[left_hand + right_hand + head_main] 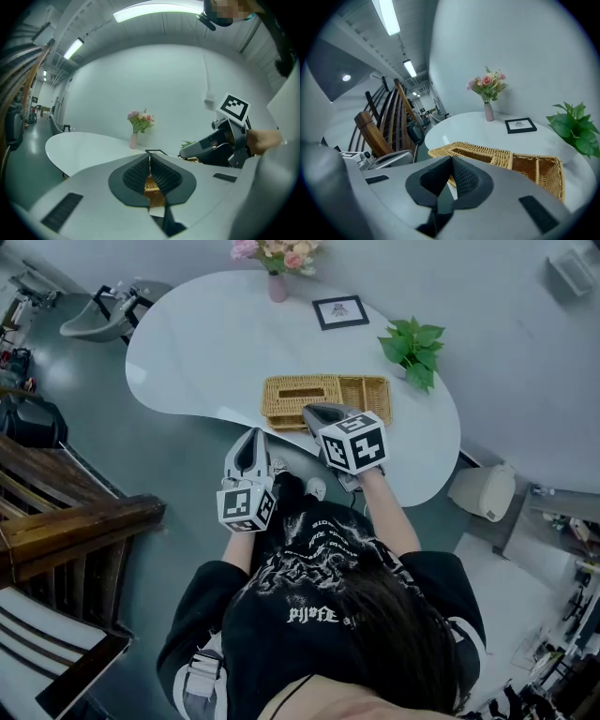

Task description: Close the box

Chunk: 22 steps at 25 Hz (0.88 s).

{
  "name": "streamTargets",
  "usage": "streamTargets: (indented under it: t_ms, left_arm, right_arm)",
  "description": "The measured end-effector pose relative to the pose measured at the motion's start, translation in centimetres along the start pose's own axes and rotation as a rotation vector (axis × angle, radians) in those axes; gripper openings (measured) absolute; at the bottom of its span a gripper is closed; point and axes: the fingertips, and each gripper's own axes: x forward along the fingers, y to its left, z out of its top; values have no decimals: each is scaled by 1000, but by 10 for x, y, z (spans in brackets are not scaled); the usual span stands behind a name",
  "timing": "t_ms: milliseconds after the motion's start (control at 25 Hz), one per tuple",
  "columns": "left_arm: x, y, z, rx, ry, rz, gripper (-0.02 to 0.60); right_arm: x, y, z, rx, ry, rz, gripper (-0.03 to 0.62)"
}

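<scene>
Right gripper view: right tongs [452,160] pinched together, empty, hanging over the near edge of the box [506,161]. Left tongs [150,157] closed and empty too, at 7 o'clock of it. I'd find the lid's free edge first, then nudge it over slow so the wicker doesn't skid. White worktop [206,343], vase [277,285] at 11 o'clock, plant [412,348] at 2. Grey floor [169,465], wooden chair [66,531] at 9.

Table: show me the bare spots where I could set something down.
Widest: the table's left lobe, between vase and wicker box. Smaller: right end, nearer than the plant. Crowded: near edge, where the right gripper hangs over the wicker box.
</scene>
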Motion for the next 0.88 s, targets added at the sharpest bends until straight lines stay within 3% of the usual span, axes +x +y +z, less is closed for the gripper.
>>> streamTargets:
  t_ms: [720,880]
  left_arm:
    - [-8,-11,-17,21,18,28,25]
    - [-9,-13,-18,16,15,33,25]
  right_arm:
    - [23,-11,-70,95,65,47,35]
    - [23,-9,-72,105,24,84,38]
